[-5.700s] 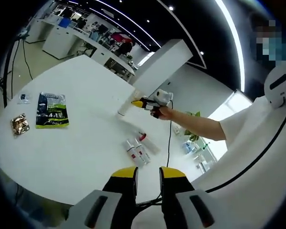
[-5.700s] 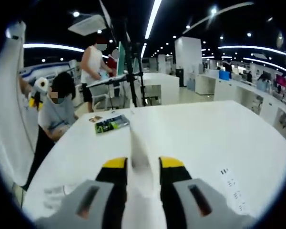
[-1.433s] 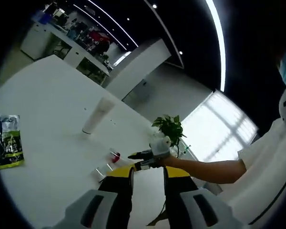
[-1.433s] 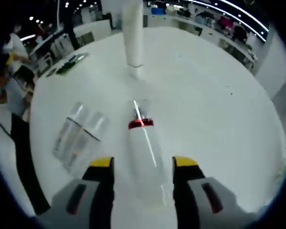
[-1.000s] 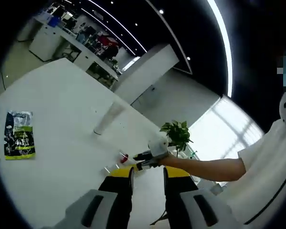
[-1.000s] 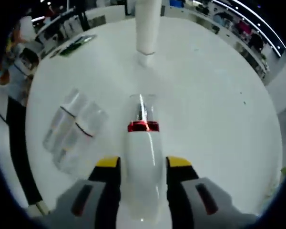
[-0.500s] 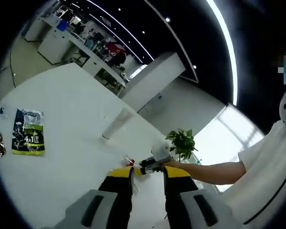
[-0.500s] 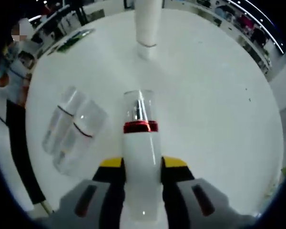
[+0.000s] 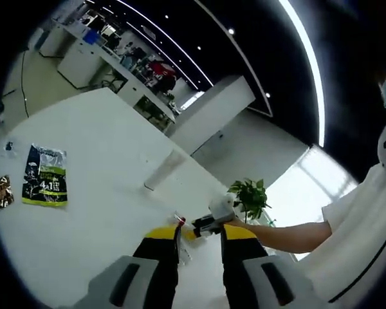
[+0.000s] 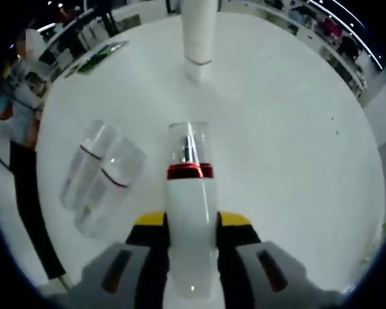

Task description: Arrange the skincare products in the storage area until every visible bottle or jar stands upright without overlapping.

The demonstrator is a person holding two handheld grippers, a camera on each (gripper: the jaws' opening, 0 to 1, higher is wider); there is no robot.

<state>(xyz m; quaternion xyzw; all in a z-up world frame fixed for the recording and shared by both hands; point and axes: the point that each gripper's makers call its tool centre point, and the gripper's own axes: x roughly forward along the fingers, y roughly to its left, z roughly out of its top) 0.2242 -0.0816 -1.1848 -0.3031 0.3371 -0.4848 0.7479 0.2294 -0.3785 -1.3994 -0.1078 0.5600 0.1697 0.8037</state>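
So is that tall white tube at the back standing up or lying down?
Standing. The tube rises from its cap on the table, while the two clear bottles lie flat.

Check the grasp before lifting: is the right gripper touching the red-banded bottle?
Touching. In the right gripper view, the right gripper has both yellow-tipped jaws pressed against the sides of the red-banded bottle, with no gap visible.

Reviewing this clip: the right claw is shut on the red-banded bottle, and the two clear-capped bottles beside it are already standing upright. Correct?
Not quite. The right claw is shut on the red-banded bottle, but the two clear-capped bottles are lying flat on the white table, side by side. The right gripper view shows it.
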